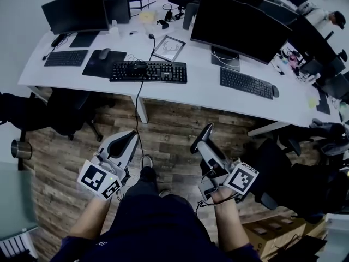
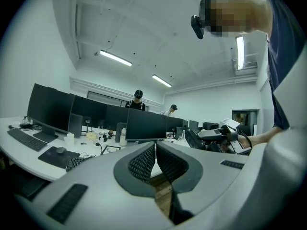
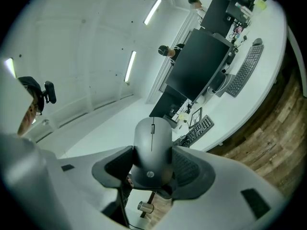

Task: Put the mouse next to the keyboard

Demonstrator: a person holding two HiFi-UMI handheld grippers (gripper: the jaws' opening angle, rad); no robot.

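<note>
My right gripper (image 3: 152, 166) is shut on a grey mouse (image 3: 152, 143), which stands upright between the pads with its wheel end pointing away. In the head view this gripper (image 1: 203, 138) hangs low over the wooden floor, well short of the desk. The left gripper (image 1: 122, 144) is held beside it at the same height; its jaws (image 2: 155, 150) meet at the tips with nothing in them. A black keyboard (image 1: 148, 71) lies at the middle of the white desk (image 1: 202, 89), with a cable running off the front edge.
Another keyboard (image 1: 246, 83) with its own mouse (image 1: 275, 91) sits at the right under a big monitor (image 1: 240, 26). At the left are a third keyboard (image 1: 66, 58) and a mouse on a dark pad (image 1: 103, 53). Black chairs (image 1: 60, 113) stand at both sides.
</note>
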